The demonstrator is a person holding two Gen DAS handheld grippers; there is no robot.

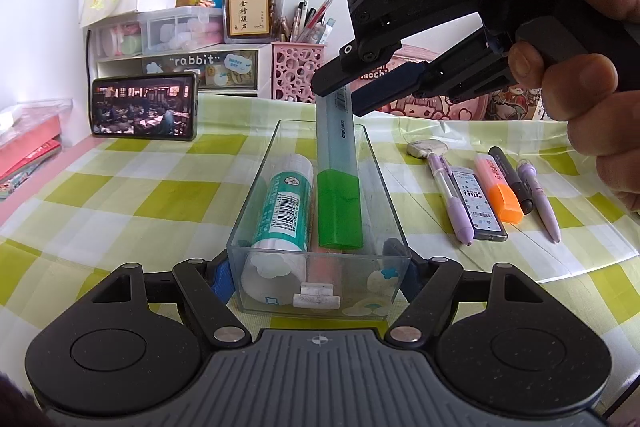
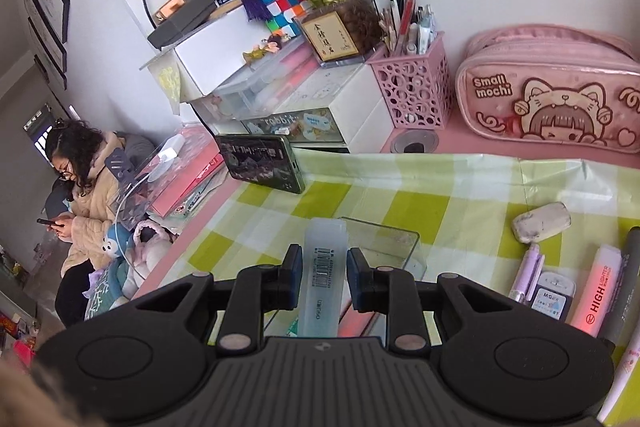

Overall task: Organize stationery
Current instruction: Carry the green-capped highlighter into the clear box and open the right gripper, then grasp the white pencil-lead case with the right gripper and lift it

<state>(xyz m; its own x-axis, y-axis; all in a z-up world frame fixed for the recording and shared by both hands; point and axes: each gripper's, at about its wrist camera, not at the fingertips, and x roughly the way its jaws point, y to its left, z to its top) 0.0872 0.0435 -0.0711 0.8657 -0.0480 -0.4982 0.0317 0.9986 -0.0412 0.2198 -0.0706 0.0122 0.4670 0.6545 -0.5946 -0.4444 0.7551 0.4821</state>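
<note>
Left gripper (image 1: 318,269) clamps the clear box (image 1: 256,211) near the tablecloth's front edge. Right gripper (image 2: 324,277) pinches the green highlighter (image 1: 338,187), cap-down inside the box; better to lower it flat beside the glue stick (image 1: 286,203) before letting go.

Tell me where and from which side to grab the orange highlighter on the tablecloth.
Grip the orange highlighter across its pale mid-barrel, coming from above. It lies flat between the refill case and the black marker, so the fingers probably need to slip into those narrow gaps.

Your left view: low, close behind the box (image 1: 320,227). Right view: above it. Both face the pen cup (image 1: 298,71).
</note>
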